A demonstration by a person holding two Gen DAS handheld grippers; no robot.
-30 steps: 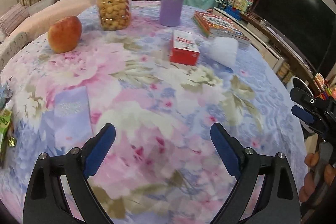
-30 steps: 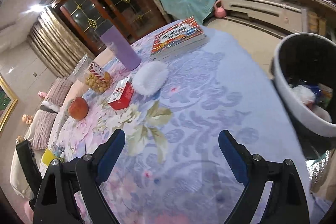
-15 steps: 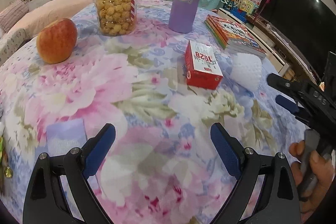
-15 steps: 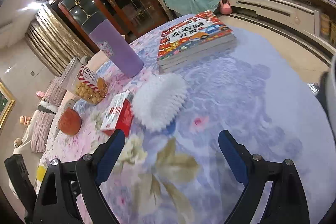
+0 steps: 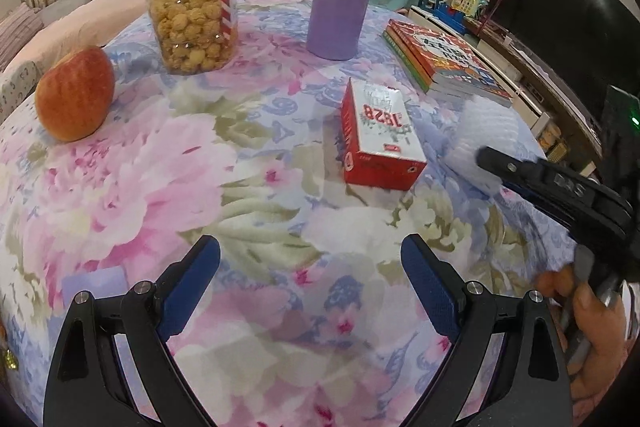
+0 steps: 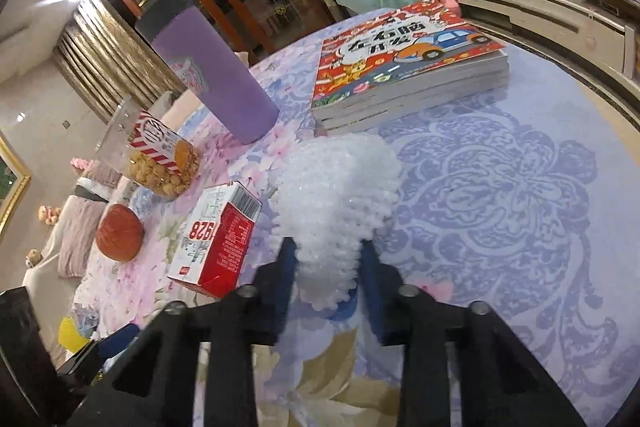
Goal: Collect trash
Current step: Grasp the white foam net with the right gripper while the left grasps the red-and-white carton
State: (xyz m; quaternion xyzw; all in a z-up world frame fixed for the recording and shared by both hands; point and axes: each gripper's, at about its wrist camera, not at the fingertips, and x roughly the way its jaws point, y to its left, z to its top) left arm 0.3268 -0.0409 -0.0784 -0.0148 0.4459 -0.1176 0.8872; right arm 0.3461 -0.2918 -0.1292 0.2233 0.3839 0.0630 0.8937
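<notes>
Right wrist only: fingers [image 6: 289,267] pinching foam net [image 6: 338,195].

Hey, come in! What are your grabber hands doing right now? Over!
Right gripper shut on white foam net. Left gripper open, holding nothing. Red carton close beside the net.

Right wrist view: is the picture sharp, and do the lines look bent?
Right wrist view: the white foam net and books are sharp, a ceiling light glares top left, and the fisheye bends the table edge. Left wrist view: the red carton is sharp, the right gripper slightly blurred.
</notes>
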